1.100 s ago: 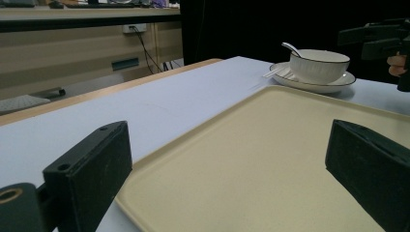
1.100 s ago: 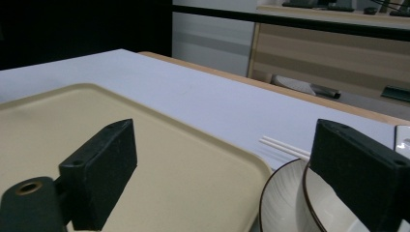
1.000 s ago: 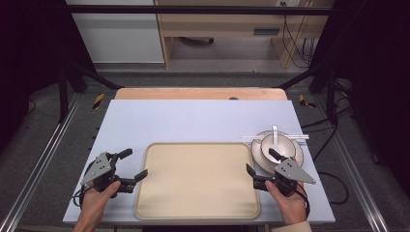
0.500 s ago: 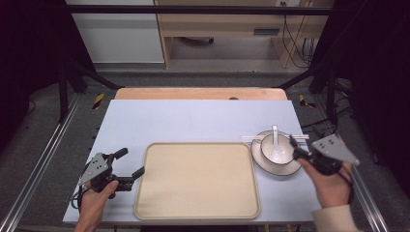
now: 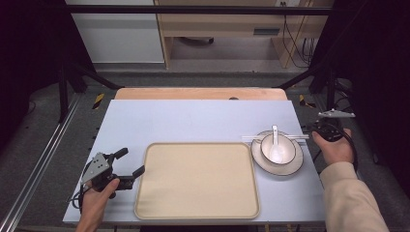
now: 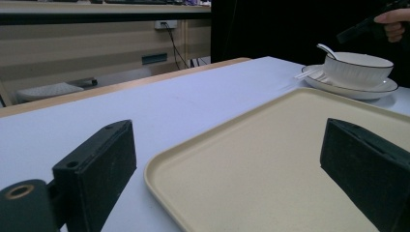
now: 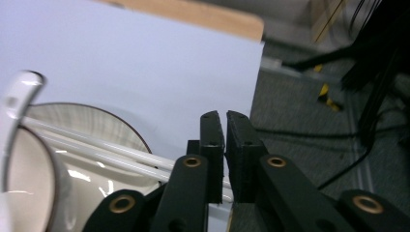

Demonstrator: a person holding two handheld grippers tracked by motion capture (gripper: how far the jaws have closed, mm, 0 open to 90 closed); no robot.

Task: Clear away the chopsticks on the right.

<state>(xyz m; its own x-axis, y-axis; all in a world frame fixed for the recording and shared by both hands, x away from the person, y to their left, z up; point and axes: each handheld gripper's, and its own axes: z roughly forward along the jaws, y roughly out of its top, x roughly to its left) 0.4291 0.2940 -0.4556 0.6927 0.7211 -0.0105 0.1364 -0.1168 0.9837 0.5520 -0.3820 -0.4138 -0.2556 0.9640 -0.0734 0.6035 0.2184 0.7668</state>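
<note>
Closing on the chopsticks (image 7: 111, 154), right gripper (image 7: 225, 121) has moved beside the plate (image 5: 295, 166); jaws just shut. Left gripper (image 5: 131, 163) open, empty, straddling the tray (image 5: 193, 212) corner. Lift likely next.

the right hand-held gripper (image 5: 323, 129) no longer sits at the near edge of the plate (image 5: 295, 164), where it was a second ago; it is now out past the right edge of the tabletop (image 5: 193, 121), at the far right end of the chopsticks (image 5: 275, 137). its jaws, spread wide earlier, have just been closing and now stand almost together, with the chopsticks' tips right at them; whether they pinch them cannot be told. the right forearm's sleeve (image 5: 350, 203) now reaches along the tabletop's right side.
</note>
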